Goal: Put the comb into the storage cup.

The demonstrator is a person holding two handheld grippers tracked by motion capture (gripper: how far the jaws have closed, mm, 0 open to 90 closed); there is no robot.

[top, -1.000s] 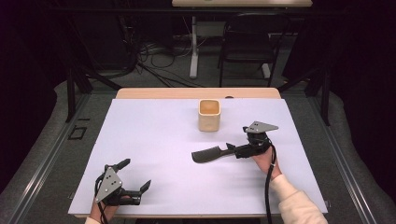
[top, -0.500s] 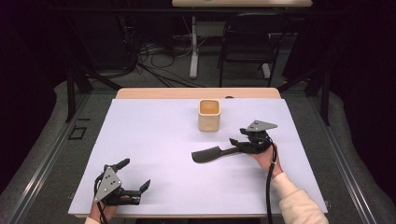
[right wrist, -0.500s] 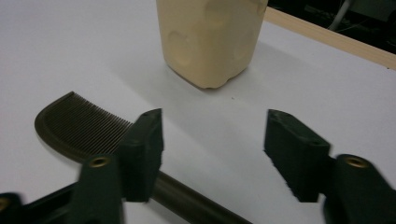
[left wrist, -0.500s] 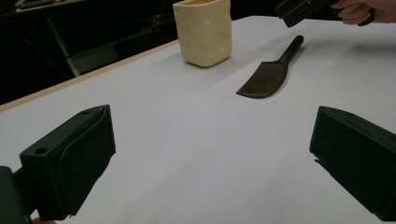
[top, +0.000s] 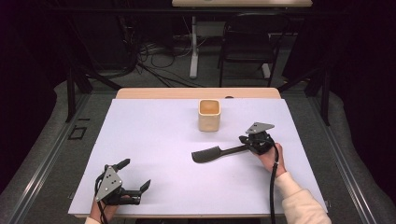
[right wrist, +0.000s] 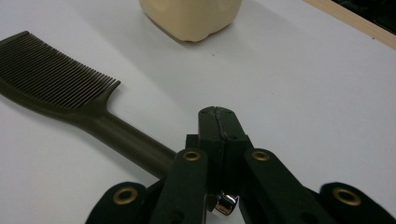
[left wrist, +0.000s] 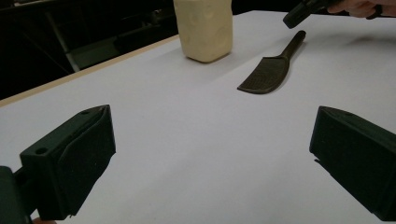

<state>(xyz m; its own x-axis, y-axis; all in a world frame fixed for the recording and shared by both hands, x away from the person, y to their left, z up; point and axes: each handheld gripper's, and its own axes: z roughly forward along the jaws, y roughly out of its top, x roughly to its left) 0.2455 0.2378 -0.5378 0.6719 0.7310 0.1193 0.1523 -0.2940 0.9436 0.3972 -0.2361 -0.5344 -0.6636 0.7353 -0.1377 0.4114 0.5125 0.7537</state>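
Comb (top: 218,152), black and long-handled, lies flat on the white table (top: 154,140) right of centre, toothed head toward the left edge. Right tongs (top: 246,140) sit at its handle end with jaws pressed together beside the handle, holding nothing. Left tongs (top: 135,176) rest near the front left corner, jaws wide apart. Cream cup (top: 208,115) stands toward the far edge. Behind the table, a dark room holds a chair (top: 247,44) and floor cables (top: 149,56).
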